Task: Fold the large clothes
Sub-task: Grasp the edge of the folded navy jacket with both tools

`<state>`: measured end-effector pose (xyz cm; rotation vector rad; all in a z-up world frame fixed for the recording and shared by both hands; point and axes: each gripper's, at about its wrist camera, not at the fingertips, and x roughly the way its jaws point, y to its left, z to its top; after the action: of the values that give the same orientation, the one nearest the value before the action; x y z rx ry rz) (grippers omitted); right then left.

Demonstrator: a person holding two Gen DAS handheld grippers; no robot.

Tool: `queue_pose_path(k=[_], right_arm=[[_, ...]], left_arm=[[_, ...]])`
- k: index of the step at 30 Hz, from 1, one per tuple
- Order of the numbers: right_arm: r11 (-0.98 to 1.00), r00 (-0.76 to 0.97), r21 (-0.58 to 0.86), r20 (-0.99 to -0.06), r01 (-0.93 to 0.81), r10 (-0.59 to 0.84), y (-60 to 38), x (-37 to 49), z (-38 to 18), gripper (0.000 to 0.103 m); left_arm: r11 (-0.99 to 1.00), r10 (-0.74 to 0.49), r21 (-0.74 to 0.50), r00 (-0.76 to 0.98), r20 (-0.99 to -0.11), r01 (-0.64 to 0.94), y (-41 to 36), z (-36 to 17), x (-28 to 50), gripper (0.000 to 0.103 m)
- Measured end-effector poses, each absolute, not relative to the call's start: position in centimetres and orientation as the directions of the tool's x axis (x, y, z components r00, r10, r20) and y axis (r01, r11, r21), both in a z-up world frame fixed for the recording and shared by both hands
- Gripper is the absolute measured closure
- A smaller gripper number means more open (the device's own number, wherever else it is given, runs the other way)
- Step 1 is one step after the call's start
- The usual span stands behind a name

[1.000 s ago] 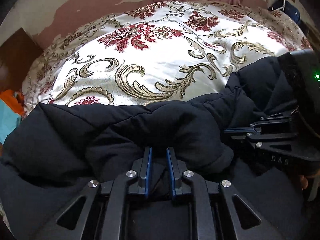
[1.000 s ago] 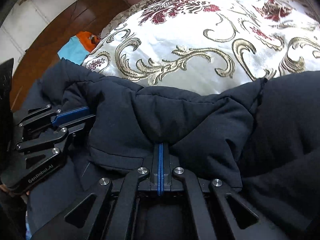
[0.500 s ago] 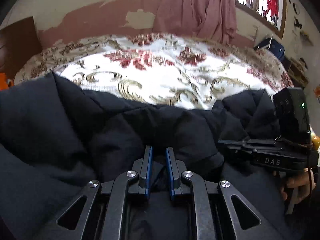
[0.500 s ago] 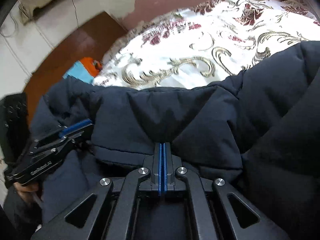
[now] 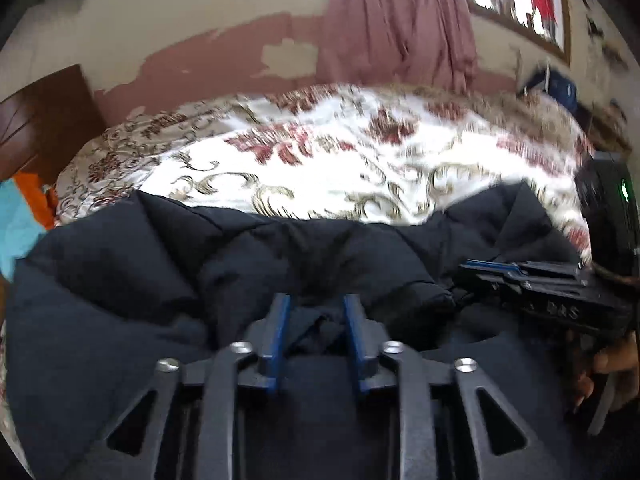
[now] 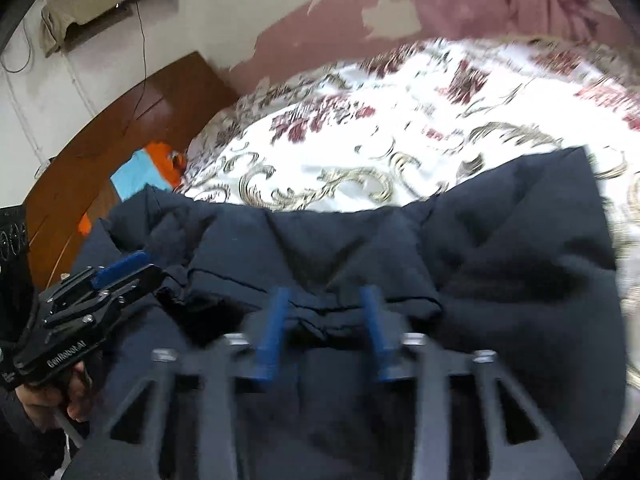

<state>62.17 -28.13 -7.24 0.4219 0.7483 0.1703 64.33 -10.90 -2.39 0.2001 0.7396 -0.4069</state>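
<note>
We hold one two-finger gripper in each hand over a bed. The dark padded jacket [image 5: 168,280] lies bunched across the near part of the floral bedspread [image 5: 320,168], its far folded edge running side to side against the pattern.

Left gripper [image 5: 316,320]: the jaws have just been opening and now stand apart at a moderate width. A fold of jacket cloth sits in the gap, and the blue pads [image 5: 280,320] flank it; we read no firm pinch on it. In the right wrist view the same tool [image 6: 132,268] appears at the left edge, its blue-tipped fingers resting at a jacket fold, with the hand [image 6: 60,396] on its handle below.

Right gripper [image 6: 324,320]: the jaws have likewise just been opening and stand apart. A hem of the jacket lies between the blue pads [image 6: 272,328]; the picture is motion-blurred, and the pads appear clear of the cloth. In the left wrist view this tool [image 5: 500,272] enters from the right, level with the jacket's edge.

Beyond the bed we see a peeling pink and cream wall [image 5: 192,32], a pink curtain [image 5: 400,24], a brown headboard [image 6: 120,128], and orange and light blue cloth [image 6: 148,168] at the bed's left corner.
</note>
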Motion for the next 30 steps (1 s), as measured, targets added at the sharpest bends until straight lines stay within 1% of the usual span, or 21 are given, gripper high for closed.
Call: queue_pose_path(k=[2,4,6,7,8,9,11,14,16,18,19,20,21,25,30], right_arm=[[0.916,0.745,0.4,-0.613,0.004,0.264,-28.6,60.6,-6.0,0.06],[0.928,0.759,0.373,-0.608,0.016,0.232,-28.9,59.2,-5.0,0.058],[0.933,0.772,0.36,-0.6,0.023,0.212,-29.6,57.8,-4.2,0.046],[0.935,0.779,0.355,-0.593,0.024,0.205,-29.8,57.1,-3.6,0.044],[0.937,0.787,0.347,-0.584,0.02,0.2,-30.0,56.2,-2.8,0.041],[0.94,0.793,0.341,-0.576,0.012,0.199,-30.1,55.1,-2.4,0.036],[0.945,0.799,0.328,-0.568,0.001,0.196,-30.0,54.3,-1.7,0.032],[0.953,0.811,0.304,-0.557,-0.001,0.179,-30.0,52.7,-0.3,0.03],[0.956,0.827,0.293,-0.538,0.0,0.165,-30.0,50.9,1.0,0.025],[0.958,0.84,0.285,-0.519,-0.005,0.159,-29.7,49.8,1.9,0.015],[0.96,0.849,0.279,-0.504,-0.013,0.158,-29.7,48.7,2.7,0.013],[0.961,0.855,0.277,-0.493,-0.022,0.162,-29.6,47.9,3.2,0.011],[0.961,0.86,0.276,-0.483,-0.032,0.167,-29.6,47.0,3.7,0.011],[0.963,0.875,0.264,-0.453,-0.053,0.173,-29.5,43.6,5.4,0.008],[0.967,0.898,0.24,-0.4,-0.088,0.181,-29.0,38.6,7.3,0.007]], left_arm=[[0.926,-0.278,0.006,0.69,-0.668,0.378,-10.0,-1.3,63.7,0.051],[0.936,-0.285,-0.038,0.693,-0.662,0.349,-9.4,-0.6,63.3,0.048],[0.943,-0.284,-0.066,0.688,-0.668,0.325,-9.0,0.1,62.8,0.045],[0.947,-0.279,-0.074,0.691,-0.667,0.311,-8.8,0.6,62.3,0.043],[0.95,-0.275,-0.078,0.697,-0.662,0.302,-8.7,1.1,61.7,0.036],[0.952,-0.274,-0.081,0.702,-0.657,0.296,-8.6,1.5,61.3,0.025],[0.956,-0.273,-0.093,0.726,-0.631,0.279,-8.2,2.7,59.9,0.014],[0.959,-0.273,-0.106,0.747,-0.606,0.265,-7.7,4.9,57.9,0.011],[0.961,-0.264,-0.101,0.752,-0.603,0.257,-7.6,5.9,56.8,0.01],[0.965,-0.251,-0.092,0.764,-0.594,0.246,-7.4,6.9,55.4,0.008],[0.965,-0.252,-0.095,0.772,-0.584,0.243,-7.2,7.4,54.5,0.007],[0.966,-0.252,-0.099,0.779,-0.574,0.24,-7.1,7.9,53.8,0.003],[0.967,-0.251,-0.105,0.786,-0.565,0.233,-6.9,8.3,52.9,0.0],[0.967,-0.252,-0.124,0.794,-0.553,0.221,-6.5,10.0,49.4,0.0],[0.969,-0.246,-0.097,0.829,-0.503,0.228,-6.4,11.9,44.4,0.0]])
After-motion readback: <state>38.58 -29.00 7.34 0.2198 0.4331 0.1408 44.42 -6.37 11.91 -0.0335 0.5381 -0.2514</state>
